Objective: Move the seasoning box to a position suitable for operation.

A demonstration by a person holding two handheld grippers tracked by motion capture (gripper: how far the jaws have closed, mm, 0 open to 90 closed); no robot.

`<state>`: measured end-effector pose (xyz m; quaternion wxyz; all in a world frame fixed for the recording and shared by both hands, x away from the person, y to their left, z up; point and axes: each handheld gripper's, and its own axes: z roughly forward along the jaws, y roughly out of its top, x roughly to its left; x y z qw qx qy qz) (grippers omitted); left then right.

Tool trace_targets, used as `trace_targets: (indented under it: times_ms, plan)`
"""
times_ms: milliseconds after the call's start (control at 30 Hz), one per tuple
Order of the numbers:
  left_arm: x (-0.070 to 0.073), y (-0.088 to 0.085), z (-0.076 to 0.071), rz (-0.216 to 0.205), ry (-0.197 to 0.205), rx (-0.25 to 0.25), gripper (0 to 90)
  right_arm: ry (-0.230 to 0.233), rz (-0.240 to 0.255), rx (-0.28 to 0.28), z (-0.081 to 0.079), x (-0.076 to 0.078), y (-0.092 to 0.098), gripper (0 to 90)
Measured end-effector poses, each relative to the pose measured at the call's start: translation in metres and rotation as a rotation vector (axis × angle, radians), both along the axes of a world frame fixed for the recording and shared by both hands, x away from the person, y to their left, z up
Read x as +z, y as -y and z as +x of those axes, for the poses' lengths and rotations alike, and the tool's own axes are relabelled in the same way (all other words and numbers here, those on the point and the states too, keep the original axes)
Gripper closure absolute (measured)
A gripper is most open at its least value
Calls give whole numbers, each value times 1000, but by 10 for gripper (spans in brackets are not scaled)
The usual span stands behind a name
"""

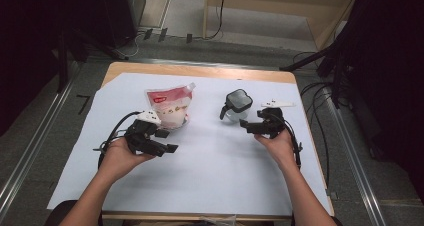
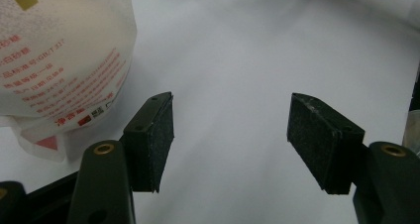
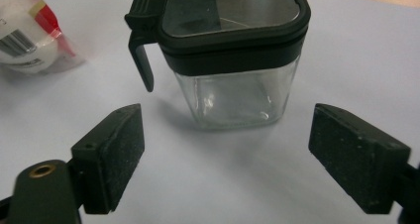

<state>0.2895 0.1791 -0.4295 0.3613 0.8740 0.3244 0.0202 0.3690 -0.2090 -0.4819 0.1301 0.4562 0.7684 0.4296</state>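
Note:
A white and red spouted pouch (image 1: 170, 106) stands left of centre on the white sheet. A small clear glass jar (image 1: 236, 106) with a black hinged lid and handle stands to its right. My left gripper (image 1: 167, 141) is just right of the pouch's base, open, with bare sheet between its pads. In the left gripper view (image 2: 230, 135) the pouch (image 2: 59, 60) sits off to the left of the jaws. My right gripper (image 1: 252, 119) is open just right of the jar. In the right gripper view (image 3: 225, 154) the jar (image 3: 233, 60) stands a little beyond the wide-apart pads, untouched.
A white sheet (image 1: 210, 161) covers most of the wooden table (image 1: 200, 71). A small white strip-like item (image 1: 277, 104) lies behind my right gripper. Cables run along the floor to the right of the table. The pouch (image 3: 29, 35) is at the far left of the right gripper view.

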Motion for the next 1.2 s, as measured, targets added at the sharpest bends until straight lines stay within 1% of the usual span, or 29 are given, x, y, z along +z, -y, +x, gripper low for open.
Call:
trace_targets:
  times_ms: [33, 67, 100, 133, 167, 233, 333, 433, 500, 567, 600, 700, 733, 767, 800, 833, 867, 967, 1000, 1067, 1167, 1200]
  plan:
    - [0, 0, 0, 0, 0, 0, 356, 0, 0, 0, 0, 0, 0, 136]
    - [0, 0, -1, 6, 5, 5, 356, 19, -12, -3, 6, -1, -3, 135]
    - [0, 0, -1, 6, 5, 5, 356, 19, -12, -3, 6, -1, -3, 135]
    - [0, -1, -2, 4, 4, 4, 357, 25, -18, -4, 11, -2, -5, 135]
    - [0, -1, -2, 4, 4, 4, 363, 25, -18, -4, 11, -2, -5, 135]
    - [0, -1, -2, -3, 3, 6, 372, 5, -30, -6, 18, -7, -8, 134]
    - [0, 0, -2, 1, 5, 5, 374, -3, -42, -7, 22, -11, -10, 134]
    - [-1, 0, -2, 2, 4, 7, 375, 5, -45, -3, 24, -14, -12, 134]
    - [0, 0, -2, 4, 6, 8, 376, 15, -39, -12, 26, -16, -15, 134]
    - [0, 0, -2, 7, 7, 4, 389, 16, -40, -5, 29, -17, -17, 134]
    - [0, -1, -2, 10, 4, 3, 392, 21, -40, -6, 32, -20, -20, 134]
    - [-1, -1, -2, 13, 1, -1, 395, 26, -43, -5, 34, -22, -23, 134]
    - [-1, -1, -2, 16, -4, 1, 395, 40, -67, -12, 35, -24, -28, 134]
    - [-1, -1, -1, 15, -5, 1, 395, 47, -77, -19, 36, -25, -31, 134]
    - [-1, -1, -1, 15, -5, 1, 395, 47, -77, -19, 36, -25, -31, 134]
    - [-1, 0, -2, 17, -5, 4, 395, 57, -81, -22, 36, -26, -34, 134]
    - [-1, 0, -2, 16, -4, 2, 395, 81, -92, -33, 38, -29, -37, 133]
    - [-2, 0, -2, 18, -5, -1, 395, 87, -81, -44, 40, -32, -40, 133]
    - [-2, 1, -3, 19, -10, 2, 395, 100, -51, -46, 42, -35, -40, 130]
    - [-2, 0, -3, 21, -8, 0, 395, 111, -31, -48, 44, -37, -40, 129]
    - [-2, -1, -3, 15, -9, 1, 395, 131, -30, -43, 46, -38, -42, 129]
    - [-3, -2, -3, 13, -17, -3, 394, 129, -27, -41, 47, -37, -42, 128]
